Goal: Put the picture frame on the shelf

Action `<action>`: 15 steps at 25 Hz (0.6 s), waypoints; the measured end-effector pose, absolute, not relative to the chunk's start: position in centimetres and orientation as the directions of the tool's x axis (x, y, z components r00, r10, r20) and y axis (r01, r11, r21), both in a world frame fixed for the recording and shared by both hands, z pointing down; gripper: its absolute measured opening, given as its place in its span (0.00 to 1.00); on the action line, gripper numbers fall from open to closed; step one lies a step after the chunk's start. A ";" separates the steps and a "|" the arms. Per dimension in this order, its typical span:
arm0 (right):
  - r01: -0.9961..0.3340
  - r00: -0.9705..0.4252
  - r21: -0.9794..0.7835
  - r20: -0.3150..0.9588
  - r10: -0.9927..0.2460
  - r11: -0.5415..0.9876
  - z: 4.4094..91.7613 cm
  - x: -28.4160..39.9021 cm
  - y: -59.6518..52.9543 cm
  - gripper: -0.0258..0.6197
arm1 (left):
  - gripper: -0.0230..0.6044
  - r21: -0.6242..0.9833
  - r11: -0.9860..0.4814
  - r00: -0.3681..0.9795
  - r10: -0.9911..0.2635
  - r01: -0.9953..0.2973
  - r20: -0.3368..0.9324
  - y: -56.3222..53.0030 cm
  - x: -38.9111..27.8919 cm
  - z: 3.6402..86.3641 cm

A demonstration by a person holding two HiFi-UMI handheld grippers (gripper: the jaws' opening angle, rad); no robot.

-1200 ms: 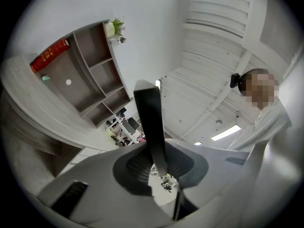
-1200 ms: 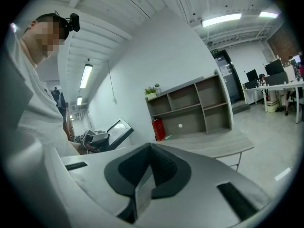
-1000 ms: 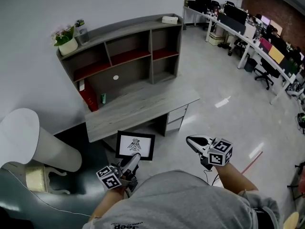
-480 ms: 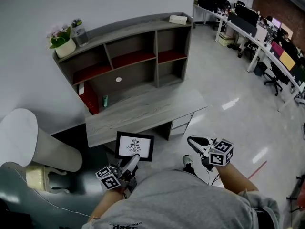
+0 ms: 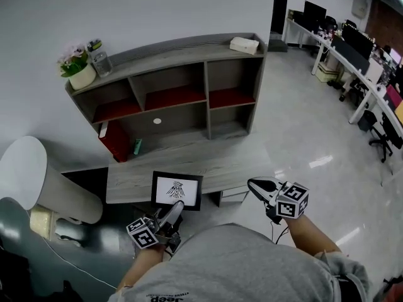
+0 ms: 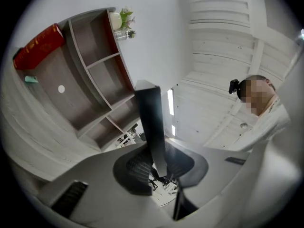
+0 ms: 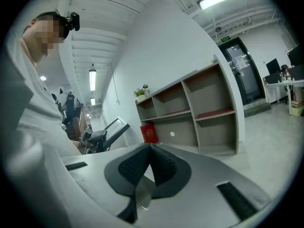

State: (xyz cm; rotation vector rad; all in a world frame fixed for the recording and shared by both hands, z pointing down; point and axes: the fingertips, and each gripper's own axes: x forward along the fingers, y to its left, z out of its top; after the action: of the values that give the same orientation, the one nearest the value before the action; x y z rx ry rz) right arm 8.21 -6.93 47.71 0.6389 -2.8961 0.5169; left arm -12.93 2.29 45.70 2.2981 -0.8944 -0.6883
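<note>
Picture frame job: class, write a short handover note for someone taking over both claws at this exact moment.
Left claw: shut on the picture frame, which stands upright with its lower edge between the jaws.
Right claw: shut, empty.
Shelf: stands on the desk ahead; the frame is not yet on it.
Done: frame picked up.
Left: carry it to the shelf, set it down, release.

Matt wood-grain shelf [image 5: 176, 46], glossy floor [image 5: 302, 121]
</note>
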 end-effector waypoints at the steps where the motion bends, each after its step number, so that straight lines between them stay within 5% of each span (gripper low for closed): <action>1: -0.423 -0.905 -0.301 0.194 -0.379 0.855 47.4 9.2 -8.3 0.07 | 0.17 0.667 -0.608 0.638 -0.728 -0.430 -0.253 1.1 -11.8 45.5; 15: -0.383 -0.923 -0.318 0.170 -0.345 0.867 47.9 18.6 -20.2 0.07 | 0.17 0.667 -0.602 0.642 -0.730 -0.439 -0.236 -11.0 -1.0 44.5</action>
State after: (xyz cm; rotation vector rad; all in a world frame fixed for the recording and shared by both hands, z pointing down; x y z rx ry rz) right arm 18.63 -20.19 47.92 0.5724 -2.9309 0.5334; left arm -1.05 -11.02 44.55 2.2925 -0.9087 -0.6720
